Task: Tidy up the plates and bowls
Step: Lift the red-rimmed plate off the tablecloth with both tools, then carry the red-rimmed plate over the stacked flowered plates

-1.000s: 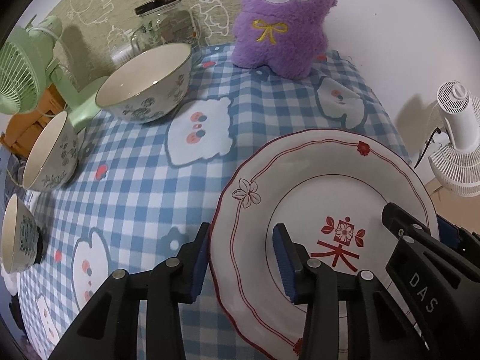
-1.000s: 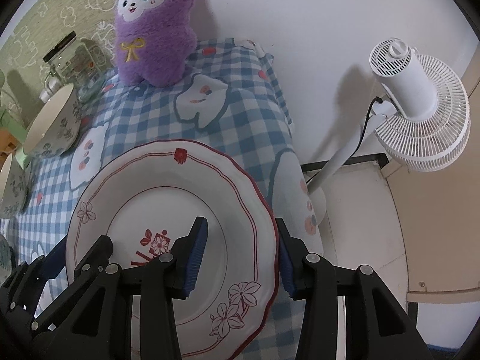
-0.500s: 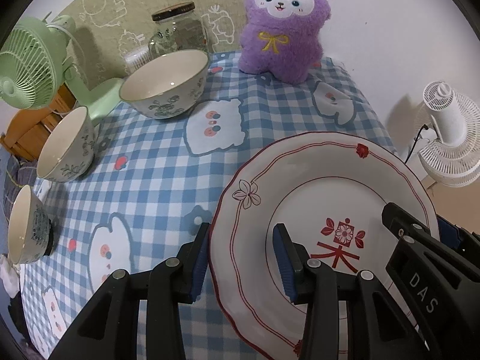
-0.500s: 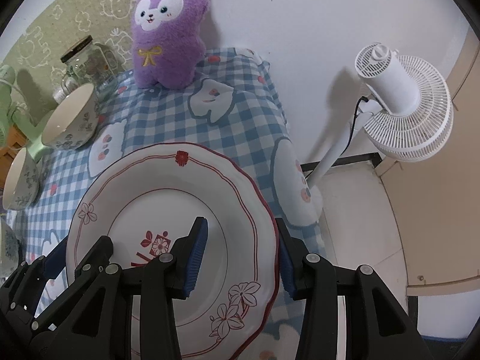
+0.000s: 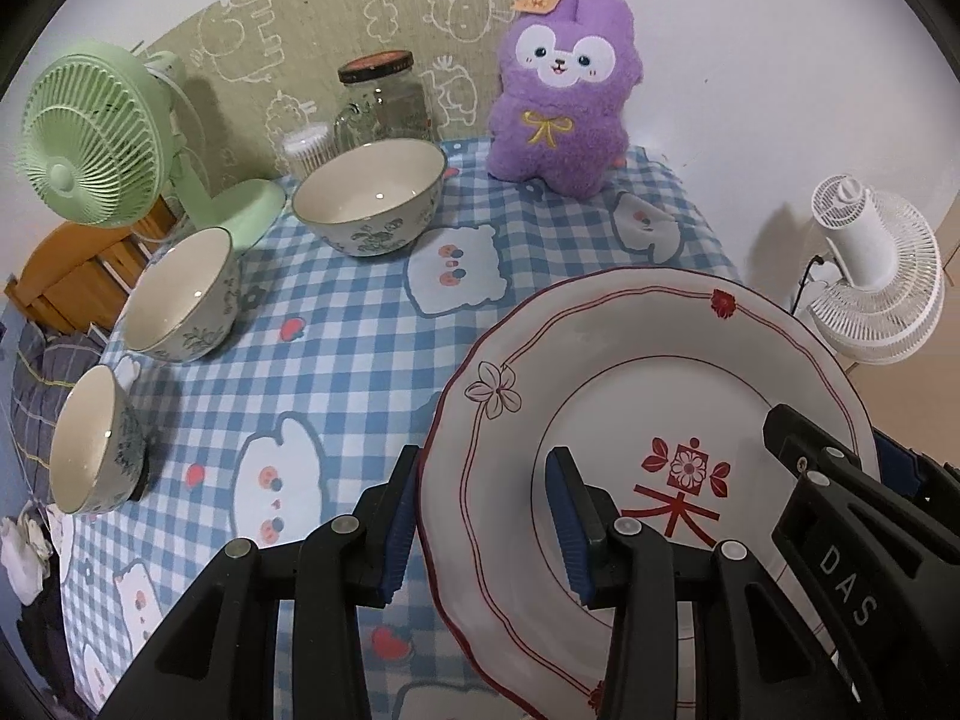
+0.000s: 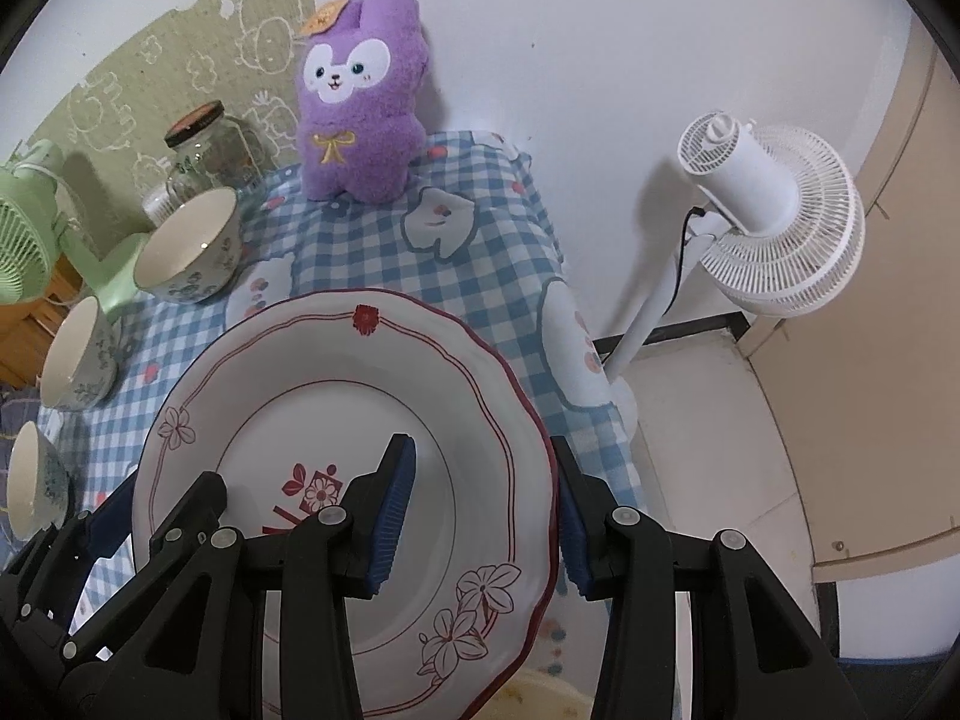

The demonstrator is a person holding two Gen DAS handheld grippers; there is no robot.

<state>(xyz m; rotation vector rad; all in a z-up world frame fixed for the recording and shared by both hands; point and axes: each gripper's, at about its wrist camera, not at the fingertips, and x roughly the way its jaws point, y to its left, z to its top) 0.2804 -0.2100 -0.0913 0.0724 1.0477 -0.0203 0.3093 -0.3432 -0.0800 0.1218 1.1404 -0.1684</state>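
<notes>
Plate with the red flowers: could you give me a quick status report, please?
Left tool and right tool both clamp the white, red-flowered ceramic plate by opposite rims. Plate held above the blue checked tablecloth. Nothing in the way.

White capitals "DAS" stand on the black body of the right gripper (image 5: 852, 588), at the right edge of the plate (image 5: 600, 360). In the plate's well is a red character-like mark under a flower emblem; its reading is uncertain.

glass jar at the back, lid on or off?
On. The jar by the wall, behind the big bowl, carries its dark lid flat on top; the right wrist view shows the same.
</notes>
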